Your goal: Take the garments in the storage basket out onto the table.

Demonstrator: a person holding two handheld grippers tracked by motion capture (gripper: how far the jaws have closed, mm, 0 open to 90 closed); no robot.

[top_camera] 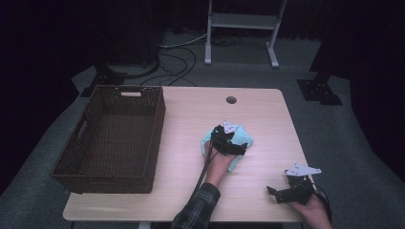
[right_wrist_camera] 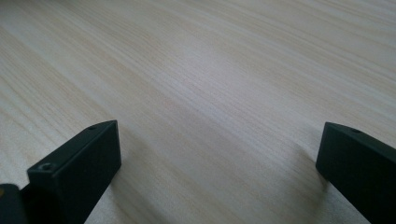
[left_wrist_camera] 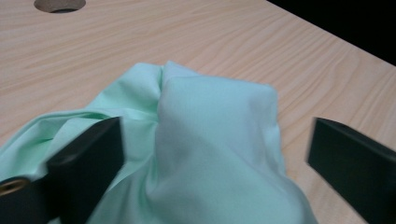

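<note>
- Left tongs (top_camera: 228,139): jaws stand wide apart over the mint-green cloth (left_wrist_camera: 210,154). The cloth lies bunched between and beneath them; neither jaw presses on it.
- Right tongs (top_camera: 282,192): jaws apart, nothing between them, poised over bare tabletop (right_wrist_camera: 196,84) well to the right of the cloth.
- Cloth position: crumpled in a loose heap on the tabletop directly under the left tongs, folds rising toward the space between the jaws.
- Wicker basket (top_camera: 111,138): stands well to the left of the left tongs, apart from the cloth. Its interior appears unoccupied.
- Step in hand (judgement): the cloth sits ungripped with the left tongs placed for either a fresh grasp or a withdrawal; the frames do not settle which.
- Next move (judgement): if the cloth is to go to the basket, lower the left tongs onto a raised fold, close firmly on enough fabric, then lift clear before travelling left over the basket rim.
</note>
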